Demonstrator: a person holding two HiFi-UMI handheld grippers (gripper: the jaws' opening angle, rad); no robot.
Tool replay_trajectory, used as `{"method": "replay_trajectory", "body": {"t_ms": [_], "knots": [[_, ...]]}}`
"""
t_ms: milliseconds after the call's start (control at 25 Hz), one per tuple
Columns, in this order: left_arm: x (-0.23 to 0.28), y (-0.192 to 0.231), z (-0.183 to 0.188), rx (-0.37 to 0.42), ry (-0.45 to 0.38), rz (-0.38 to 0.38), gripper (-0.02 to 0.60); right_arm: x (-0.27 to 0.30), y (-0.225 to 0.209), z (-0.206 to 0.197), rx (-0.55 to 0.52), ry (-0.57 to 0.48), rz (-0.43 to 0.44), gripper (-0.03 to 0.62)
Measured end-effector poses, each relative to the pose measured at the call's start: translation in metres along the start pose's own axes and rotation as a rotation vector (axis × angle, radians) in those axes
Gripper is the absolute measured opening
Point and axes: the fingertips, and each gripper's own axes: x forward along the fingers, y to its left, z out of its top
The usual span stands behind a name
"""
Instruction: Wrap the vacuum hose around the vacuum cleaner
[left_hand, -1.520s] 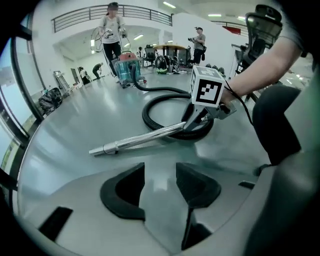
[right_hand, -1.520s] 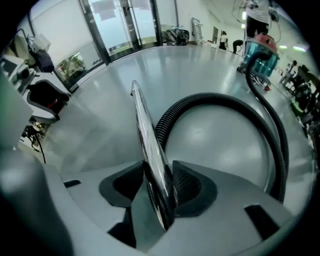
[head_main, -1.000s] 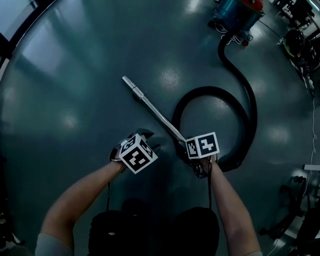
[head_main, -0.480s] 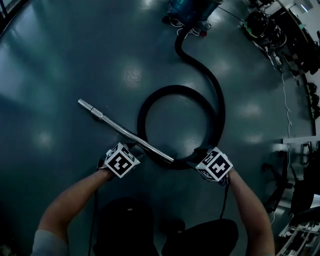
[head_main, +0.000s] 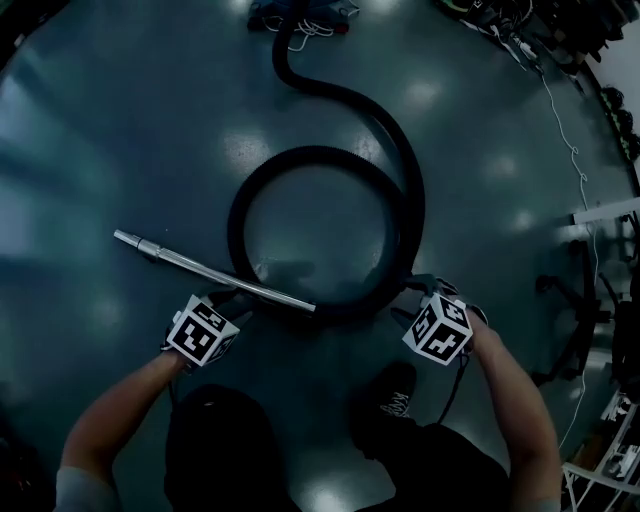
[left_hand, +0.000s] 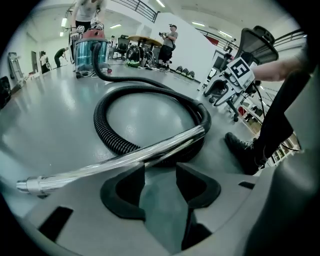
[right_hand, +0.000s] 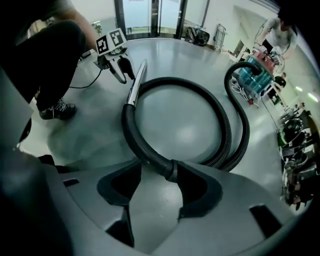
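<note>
Right gripper (right_hand: 158, 172) shifted, fingers just opening, hose (head_main: 310, 157) between | left gripper (left_hand: 160, 169) released, wand (left_hand: 125, 159) ahead | vacuum cleaner (left_hand: 90, 52) uncropped: gripper views

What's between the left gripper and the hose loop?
The metal wand lies across, just ahead of the left gripper, hose loop behind it; left gripper view.

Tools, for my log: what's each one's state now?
Left tool: open, metal tube just past its tips.
Right tool: open, jaws just opened further, hose between them.
</note>
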Motion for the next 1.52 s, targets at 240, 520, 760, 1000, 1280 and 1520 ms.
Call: {"method": "replay_trajectory", "body": {"t_ms": [240, 520, 760, 1000, 1280, 1520], "knots": [[0.007, -0.004, 0.005, 0.087, 0.083, 0.023, 0.199, 0.027, 0.003, 0.007, -0.178, -0.077, 0.037, 0.244], [0.014, 0.0, 0.019, 0.128, 0.138, 0.057, 0.198, 0.07, 0.015, 0.004, -0.502, 0.016, 0.091, 0.328], [0.02, 0.006, 0.031, 0.095, 0.196, 0.032, 0.198, 0.09, 0.015, -0.003, -0.647, 0.097, 0.102, 0.301], [0.02, 0.022, 0.054, -0.04, 0.087, 0.05, 0.196, 0.072, 0.038, 0.003, -0.617, -0.058, 0.031, 0.164], [0.036, 0.033, 0.091, -0.023, -0.02, 0.116, 0.196, 0.073, 0.069, 0.0, -0.357, -0.082, -0.008, 0.164], [0.049, 0.028, 0.114, 0.054, -0.022, 0.108, 0.196, 0.079, 0.1, 0.002, -0.115, -0.098, 0.008, 0.164]]}}
